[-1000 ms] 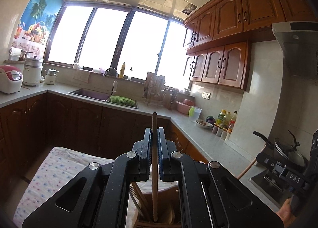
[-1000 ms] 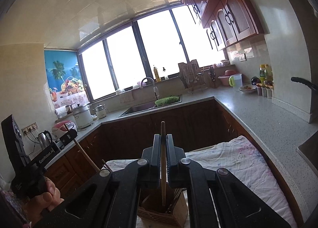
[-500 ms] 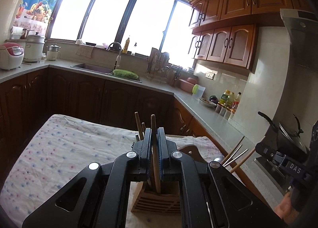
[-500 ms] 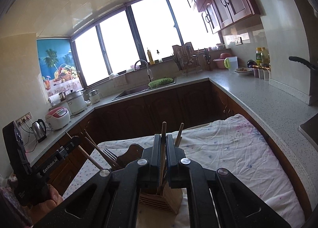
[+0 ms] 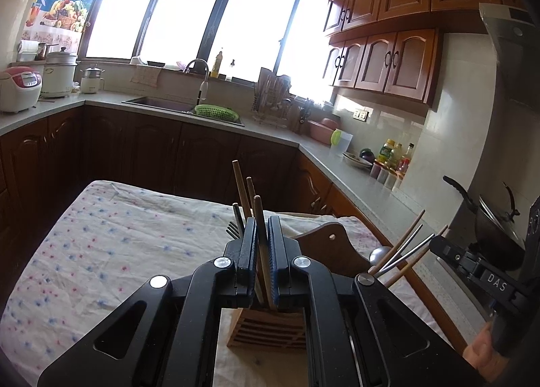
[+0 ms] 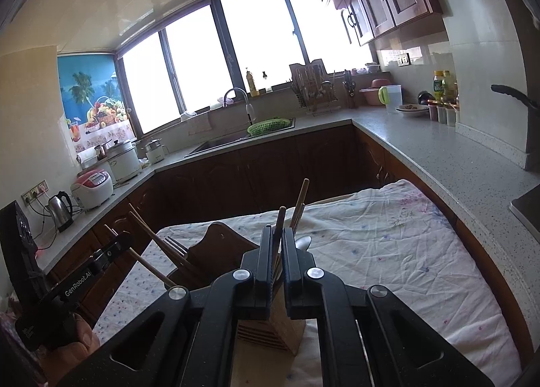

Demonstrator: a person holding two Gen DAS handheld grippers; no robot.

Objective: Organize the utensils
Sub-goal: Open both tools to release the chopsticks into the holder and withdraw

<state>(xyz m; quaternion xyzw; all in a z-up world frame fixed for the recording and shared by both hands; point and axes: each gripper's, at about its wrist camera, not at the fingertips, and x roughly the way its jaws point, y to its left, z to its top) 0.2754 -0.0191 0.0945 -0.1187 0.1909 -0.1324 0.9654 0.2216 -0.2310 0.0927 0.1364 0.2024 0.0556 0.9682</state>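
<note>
Chopsticks (image 5: 240,184) in wooden holder (image 5: 270,331)

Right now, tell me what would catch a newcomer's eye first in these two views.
Front and centre, the left tongs are shut on a wooden chopstick standing over a slatted wooden holder on the flowered cloth; the right tongs are shut on another chopstick above the same holder. Behind, bright windows glare over the sink and a green basket.

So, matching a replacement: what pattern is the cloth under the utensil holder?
White cloth with small pink and blue flower specks, clearest in the left wrist view.
</note>
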